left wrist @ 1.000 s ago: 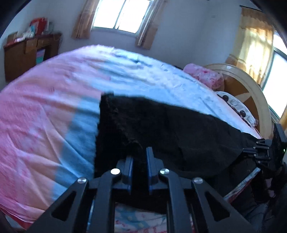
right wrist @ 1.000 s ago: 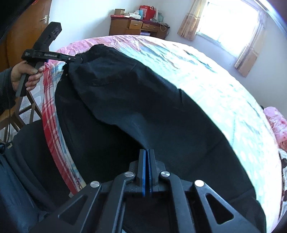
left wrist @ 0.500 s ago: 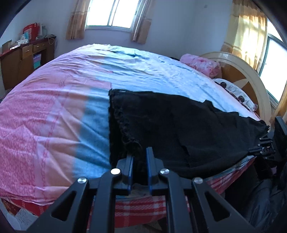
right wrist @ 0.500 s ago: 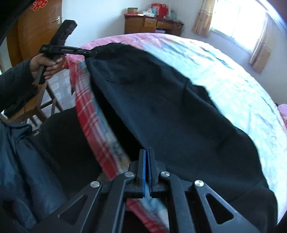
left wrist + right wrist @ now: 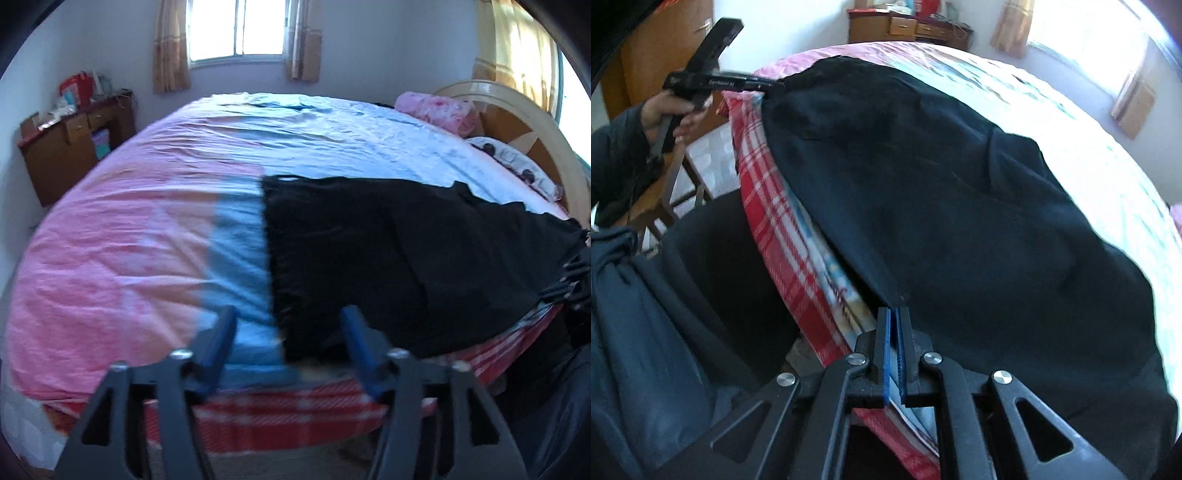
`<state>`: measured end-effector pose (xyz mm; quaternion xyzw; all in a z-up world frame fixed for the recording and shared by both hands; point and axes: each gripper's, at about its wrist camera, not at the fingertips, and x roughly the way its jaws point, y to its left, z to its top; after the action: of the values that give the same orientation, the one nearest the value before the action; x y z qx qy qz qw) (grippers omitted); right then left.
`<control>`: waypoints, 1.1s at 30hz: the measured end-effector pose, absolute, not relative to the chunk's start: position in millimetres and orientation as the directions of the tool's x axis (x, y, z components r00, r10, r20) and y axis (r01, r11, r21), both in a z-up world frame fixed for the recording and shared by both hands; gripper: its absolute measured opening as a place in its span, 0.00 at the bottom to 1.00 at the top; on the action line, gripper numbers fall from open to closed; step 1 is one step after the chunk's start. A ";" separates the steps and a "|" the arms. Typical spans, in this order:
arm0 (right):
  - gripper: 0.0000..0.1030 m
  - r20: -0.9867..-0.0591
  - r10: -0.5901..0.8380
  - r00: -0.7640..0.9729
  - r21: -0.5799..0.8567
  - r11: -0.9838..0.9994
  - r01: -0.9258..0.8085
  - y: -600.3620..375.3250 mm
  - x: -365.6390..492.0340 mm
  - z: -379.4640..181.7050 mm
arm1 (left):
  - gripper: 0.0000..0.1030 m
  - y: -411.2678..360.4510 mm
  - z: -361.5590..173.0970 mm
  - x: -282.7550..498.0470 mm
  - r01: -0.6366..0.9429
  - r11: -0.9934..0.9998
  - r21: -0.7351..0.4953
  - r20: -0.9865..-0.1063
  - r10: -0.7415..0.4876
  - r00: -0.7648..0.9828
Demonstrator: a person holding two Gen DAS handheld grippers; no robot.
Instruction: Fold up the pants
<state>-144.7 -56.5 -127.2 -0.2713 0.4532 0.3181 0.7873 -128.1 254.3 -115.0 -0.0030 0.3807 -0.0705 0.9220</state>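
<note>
- At the near edge of the bed point(image 5: 122, 258), we are seeing the black pants point(image 5: 399, 258) lying spread flat across the pink and blue bedsheet point(image 5: 236, 258), their frayed hem end facing the left wrist camera.
- We are losing the far right end of the pants in shadow in the left view, where they are meeting the right hand-held gripper point(image 5: 565, 288); the contact there is too dark to make out.
- We are looking at the left hand-held gripper point(image 5: 290, 336) with its blue pads point(image 5: 218, 343) standing wide apart and blurred, holding nothing, while half a second ago they were pinched close on the hem.
- In the right view, we are seeing the right hand-held gripper point(image 5: 894, 347) pressed narrow on the pants' edge point(image 5: 960, 229) above the red plaid sheet point(image 5: 775, 192) hanging over the bed's side.
- We are also catching the left hand-held gripper point(image 5: 777, 84) across the bed, its tips at the hem corner; whether they are touching we cannot tell.
- Around the bed we are noting a wooden dresser point(image 5: 70, 147), a pink pillow point(image 5: 439, 110) and the curved headboard point(image 5: 524, 122).
</note>
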 end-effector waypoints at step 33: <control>0.49 -0.771 0.620 0.143 0.572 0.774 -0.271 -81.4 123.9 -125.4 | 0.72 81.5 -116.2 -54.7 0.351 0.914 -0.202 -0.690 -0.387 0.612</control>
<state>123.9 -81.4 -125.4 0.1502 0.5815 0.3009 0.7408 -54.7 81.5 -116.2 -0.0231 0.3896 -0.2056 0.8975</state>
